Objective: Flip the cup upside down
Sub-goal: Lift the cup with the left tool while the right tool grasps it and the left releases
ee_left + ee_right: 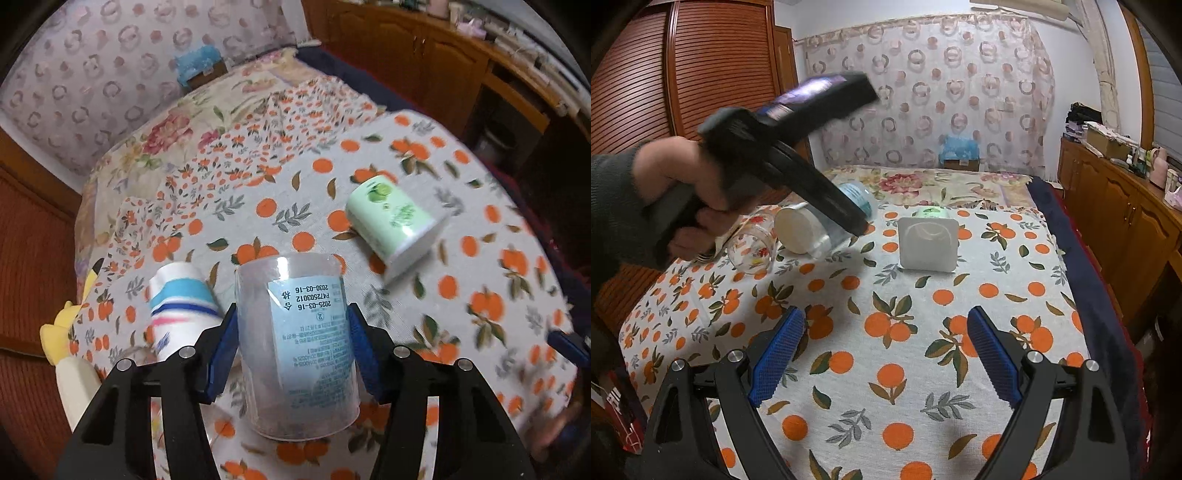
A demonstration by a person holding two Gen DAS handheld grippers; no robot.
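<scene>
- Between the blue pads of the left tool (291, 343), a clear plastic cup (297, 343) is clamped by its sides, one pad against each flank; its pale blue label reads upside down in the left wrist view.
- From the right wrist view, the same clear cup (831, 229) hangs tilted above the far left part of the table (997, 280), gripped by the left tool (858, 225), with the person's left hand (690, 195) around the handle.
- Just beside the clear cup stands a white cup with blue and pink stripes (181, 306); its round white face (796, 230) turns towards the right camera.
- Near the table's left edge lies a glass tumbler with a flower print (750, 249), on its side.
- Further right, a pale green cup with a lime picture (395, 218) lies tipped on the orange-print tablecloth (886, 369), well apart from the clear cup.
- Low over the near part of the table, the right tool (884, 360) has its jaws spread wide, with nothing between them.
- Beyond the table are a flowered bedspread (923, 184) and a patterned curtain (931, 92).
</scene>
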